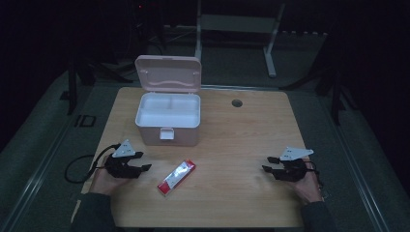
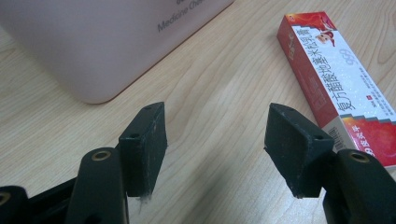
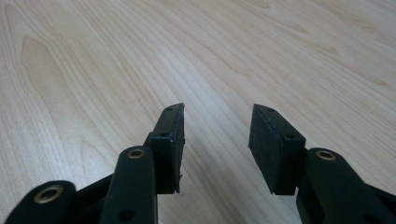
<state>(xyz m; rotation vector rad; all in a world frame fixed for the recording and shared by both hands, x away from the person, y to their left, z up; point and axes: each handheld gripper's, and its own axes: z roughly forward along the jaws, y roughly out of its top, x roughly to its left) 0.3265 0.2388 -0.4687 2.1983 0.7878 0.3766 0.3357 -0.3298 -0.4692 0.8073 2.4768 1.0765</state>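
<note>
Resting low on the wooden table [image 1: 241, 145], the left gripper [image 2: 212, 140] has its 2 jaws spread wide with nothing but bare wood between them. Just ahead of it and off to its right lies the red and white medicine carton [image 2: 336, 79], flat on the table, one short end almost level with the right-hand jaw yet not touching it. Farther ahead and to this gripper's left stands the pink medicine box [image 2: 107, 37], its rounded lower corner close to the jaws; from the high view its lid [image 1: 168, 73] stands upright and the white tray [image 1: 168, 110] inside looks empty, split into compartments.

The right gripper [image 3: 215, 140] sits well apart from all of this, near the table's other side, jaws parted fairly wide and empty, with only wood grain ahead of it. In the high view the left gripper [image 1: 140, 162] is just beside the carton [image 1: 176, 177], while the right gripper [image 1: 271, 164] has nothing near it.

The work seems to be at its very start: the carton is untouched and the box waits open. The likely next move falls to the left gripper, which would need to swing to its right, straddle the carton across its narrow width, and close on it before lifting it toward the open tray. A grip near the middle should keep the carton from tipping.
</note>
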